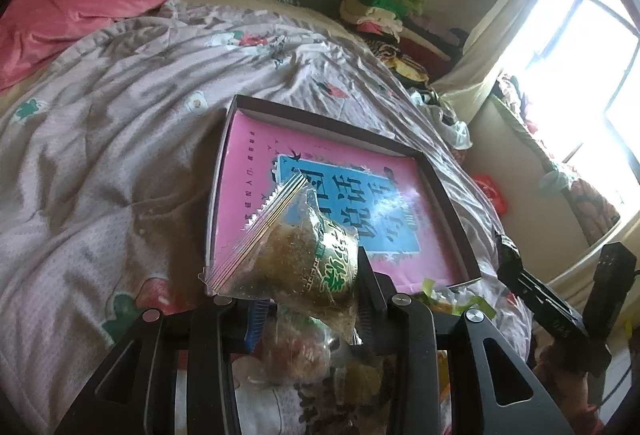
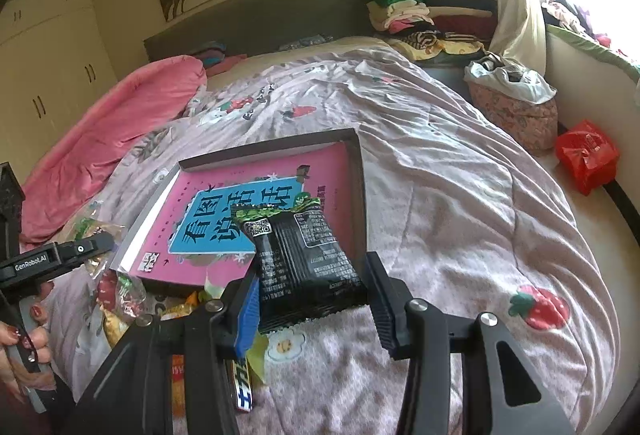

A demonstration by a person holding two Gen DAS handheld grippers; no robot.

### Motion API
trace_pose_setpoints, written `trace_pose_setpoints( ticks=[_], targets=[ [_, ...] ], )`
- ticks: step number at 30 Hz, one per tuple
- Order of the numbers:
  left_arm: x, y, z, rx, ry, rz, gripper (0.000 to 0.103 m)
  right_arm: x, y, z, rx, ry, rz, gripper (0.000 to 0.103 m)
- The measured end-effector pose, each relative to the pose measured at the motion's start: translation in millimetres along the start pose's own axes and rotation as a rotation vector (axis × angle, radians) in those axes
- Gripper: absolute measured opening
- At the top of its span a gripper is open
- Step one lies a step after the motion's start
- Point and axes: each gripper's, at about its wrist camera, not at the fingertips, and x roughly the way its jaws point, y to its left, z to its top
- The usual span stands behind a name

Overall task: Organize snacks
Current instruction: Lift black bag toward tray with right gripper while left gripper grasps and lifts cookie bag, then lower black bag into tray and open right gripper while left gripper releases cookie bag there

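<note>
Snack packets [image 2: 120,291] crowding shallow box's [image 2: 360,171] near edge.

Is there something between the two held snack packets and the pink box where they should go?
Nothing visible. The left tongs hold the clear packet and the right tongs hold the black packet, both at the near edge of the box. Its floor looks bare; the low wall is the only step.

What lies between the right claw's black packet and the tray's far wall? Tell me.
In the right wrist view, only the pink book lying in the tray fills the stretch beyond the black packet; no snack lies on it.
</note>
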Motion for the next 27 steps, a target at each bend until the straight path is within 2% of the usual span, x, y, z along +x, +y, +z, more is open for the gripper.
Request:
trace_pose_setpoints(
  ticks=[15,22,27],
  targets=[
    [39,5,11,0.015,0.066,0.047,0.039,48,3,11,0.001,0.064,-0.021,0.048],
    [53,6,9,0.047,0.101,0.103,0.039,65,0,13,0.004,0.089,-0.036,0.048],
    [59,5,8,0.063,0.112,0.116,0.039,72,3,13,-0.01,0.098,-0.048,0.048]
  ],
)
